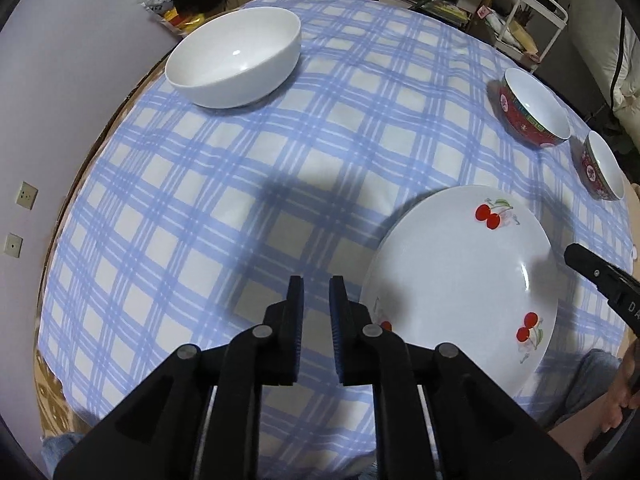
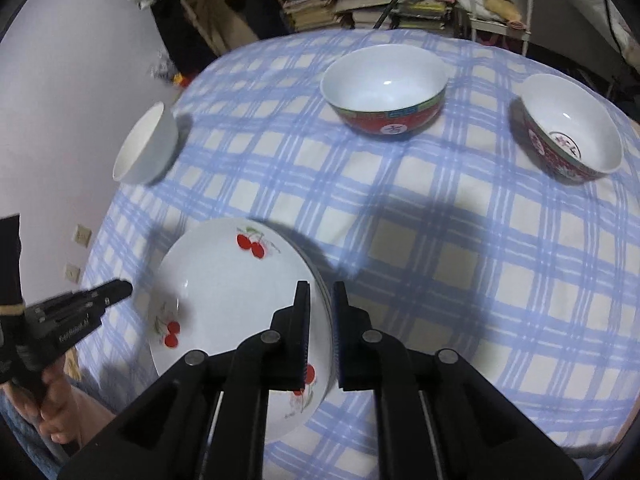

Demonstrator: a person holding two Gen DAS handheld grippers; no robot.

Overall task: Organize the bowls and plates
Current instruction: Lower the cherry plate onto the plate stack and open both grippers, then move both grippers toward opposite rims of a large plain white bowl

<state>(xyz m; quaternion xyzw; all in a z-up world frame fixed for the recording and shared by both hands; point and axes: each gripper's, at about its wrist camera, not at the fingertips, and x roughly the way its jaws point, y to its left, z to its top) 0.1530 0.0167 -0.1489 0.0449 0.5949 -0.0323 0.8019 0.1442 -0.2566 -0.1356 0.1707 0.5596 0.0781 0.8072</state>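
Both wrist views look steeply down, close over the table, sharing the cherry plate.

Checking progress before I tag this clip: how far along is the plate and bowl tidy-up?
Early. Done: nothing is stacked; the white bowl and the two red bowls stand apart on the checked tablecloth. In hand: the right gripper straddles the cherry plate rim, jaws nearly shut, grip unclear; the left gripper is narrow and empty beside it. Left: all the gathering and stacking.
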